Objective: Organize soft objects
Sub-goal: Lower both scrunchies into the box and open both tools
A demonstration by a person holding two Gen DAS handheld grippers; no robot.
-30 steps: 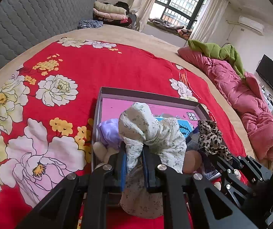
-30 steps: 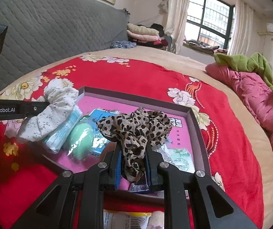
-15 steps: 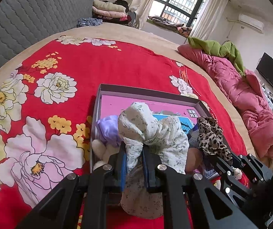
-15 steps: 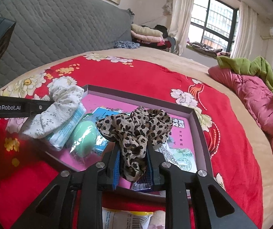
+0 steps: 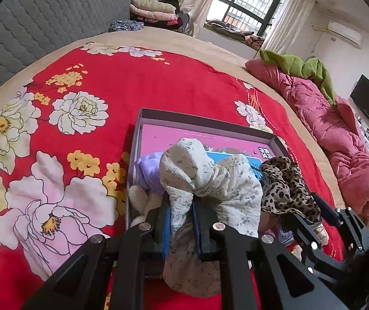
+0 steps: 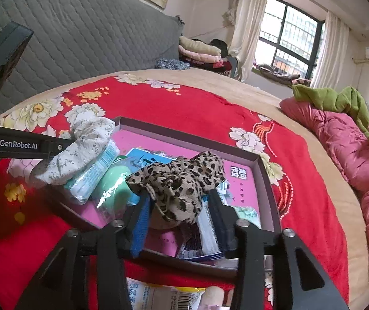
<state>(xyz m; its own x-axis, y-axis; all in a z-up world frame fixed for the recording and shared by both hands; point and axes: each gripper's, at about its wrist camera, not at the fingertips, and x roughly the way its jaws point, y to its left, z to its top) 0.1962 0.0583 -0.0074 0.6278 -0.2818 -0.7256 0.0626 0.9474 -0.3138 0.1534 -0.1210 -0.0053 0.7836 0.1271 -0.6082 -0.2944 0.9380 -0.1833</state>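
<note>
Tools point(image 5: 182, 228) angled down over tray point(image 5: 205, 122)

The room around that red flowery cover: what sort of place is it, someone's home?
Very likely a home bedroom. The red floral bedspread lies on a bed with a grey quilted headboard, a pink quilt is bunched along the side, and folded blankets are stacked by the curtained window.
</note>
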